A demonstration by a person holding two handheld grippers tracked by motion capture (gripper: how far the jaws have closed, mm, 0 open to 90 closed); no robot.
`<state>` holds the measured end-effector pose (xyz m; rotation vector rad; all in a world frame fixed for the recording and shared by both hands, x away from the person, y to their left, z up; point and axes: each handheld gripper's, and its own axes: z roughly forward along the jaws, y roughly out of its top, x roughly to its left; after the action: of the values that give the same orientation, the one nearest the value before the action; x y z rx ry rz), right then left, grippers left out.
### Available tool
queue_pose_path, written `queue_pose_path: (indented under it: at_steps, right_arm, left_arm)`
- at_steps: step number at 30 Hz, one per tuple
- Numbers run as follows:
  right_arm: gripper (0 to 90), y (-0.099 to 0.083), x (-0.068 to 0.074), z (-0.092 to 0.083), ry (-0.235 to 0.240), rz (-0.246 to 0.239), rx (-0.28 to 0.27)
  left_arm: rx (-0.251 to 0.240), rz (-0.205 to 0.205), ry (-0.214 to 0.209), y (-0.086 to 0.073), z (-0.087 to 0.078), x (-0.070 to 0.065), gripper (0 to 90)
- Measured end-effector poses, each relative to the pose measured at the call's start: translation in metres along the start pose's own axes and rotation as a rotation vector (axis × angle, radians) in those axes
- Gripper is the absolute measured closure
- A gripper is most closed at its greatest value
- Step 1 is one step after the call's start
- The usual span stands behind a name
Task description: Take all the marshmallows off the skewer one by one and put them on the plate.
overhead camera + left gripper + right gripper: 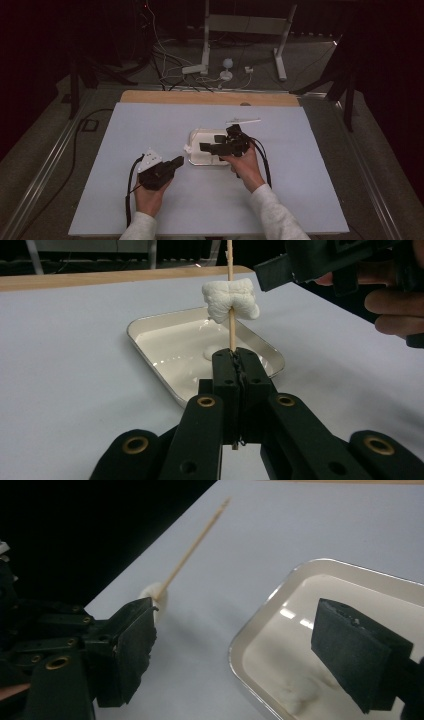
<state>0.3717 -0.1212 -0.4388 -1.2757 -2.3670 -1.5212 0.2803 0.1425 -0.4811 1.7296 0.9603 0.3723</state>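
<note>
One marshmallow [230, 300] is threaded on the skewer [230, 332] clamped in the left gripper [234, 365]; the right gripper [240, 650], jaws apart and empty, hangs above the tray [150, 327], where more seem left.

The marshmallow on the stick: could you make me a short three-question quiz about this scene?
1. True or false: the left gripper is shut on the skewer.
2. What is threaded on the skewer?
3. The right gripper is: A) open above the tray; B) shut on the tray's rim.

Key: 1. true. 2. A marshmallow. 3. A.
</note>
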Motion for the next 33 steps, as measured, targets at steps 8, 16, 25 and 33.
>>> queue_pose_path:
  at_steps: [8, 16, 25, 33]
  right_arm:
    - [16.4, 0.003, 0.008, 0.005, 0.038, 0.008, -0.006]
    - [18.9, 0.003, 0.017, 0.015, 0.069, 0.007, 0.007]
    - [39.4, 0.001, 0.021, 0.022, 0.135, 0.016, 0.036]
    - [63.8, -0.002, 0.022, 0.029, 0.185, 0.066, 0.06]
  left_arm:
    - [-0.003, 0.004, -0.009, 0.001, 0.002, -0.003, 89.8]
    - [-0.005, 0.011, -0.016, 0.001, 0.003, -0.007, 89.8]
    - [-0.007, 0.018, -0.021, 0.001, 0.004, -0.008, 89.8]
    - [-0.024, 0.026, -0.034, 0.002, 0.003, -0.01, 89.8]
